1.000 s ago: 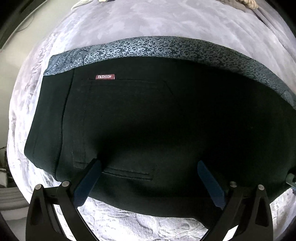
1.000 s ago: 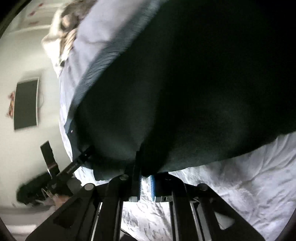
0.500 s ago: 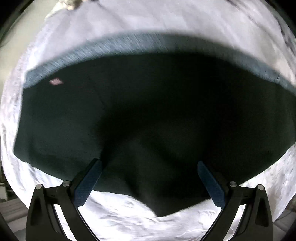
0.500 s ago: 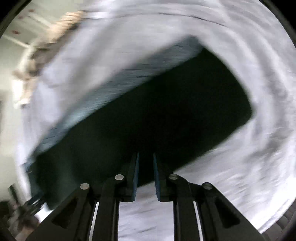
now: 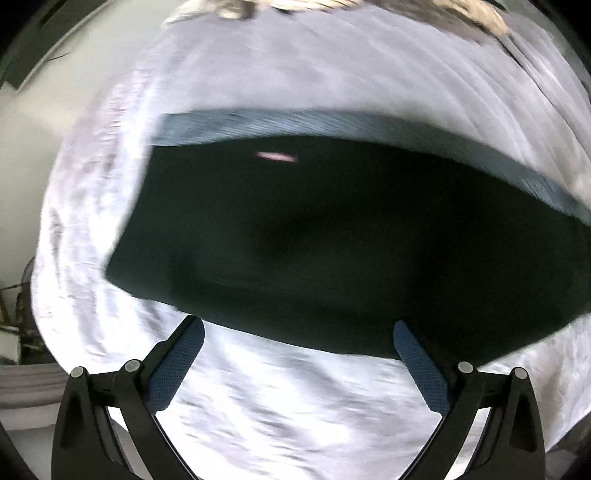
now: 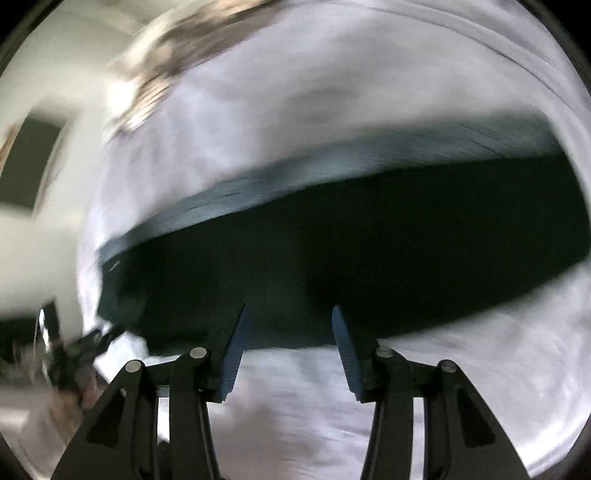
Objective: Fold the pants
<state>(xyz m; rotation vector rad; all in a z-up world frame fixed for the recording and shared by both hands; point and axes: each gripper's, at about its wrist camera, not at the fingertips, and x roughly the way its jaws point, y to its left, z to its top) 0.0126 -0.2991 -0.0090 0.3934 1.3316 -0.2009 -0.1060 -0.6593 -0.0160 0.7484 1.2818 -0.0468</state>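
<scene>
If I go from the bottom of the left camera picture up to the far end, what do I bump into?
Left gripper with its jaws wide open → bare white bedsheet → dark pants → their speckled blue-grey waistband → more sheet → a blurry tan heap at the top.

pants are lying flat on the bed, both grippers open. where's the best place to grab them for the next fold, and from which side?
Probably the near dark edge of the pants, approached low from the camera side. That edge lies free on the white bedspread, just ahead of the open left gripper and right gripper. The grey waistband sits along the far side, harder to reach. Motion blur hides finer creases.
</scene>
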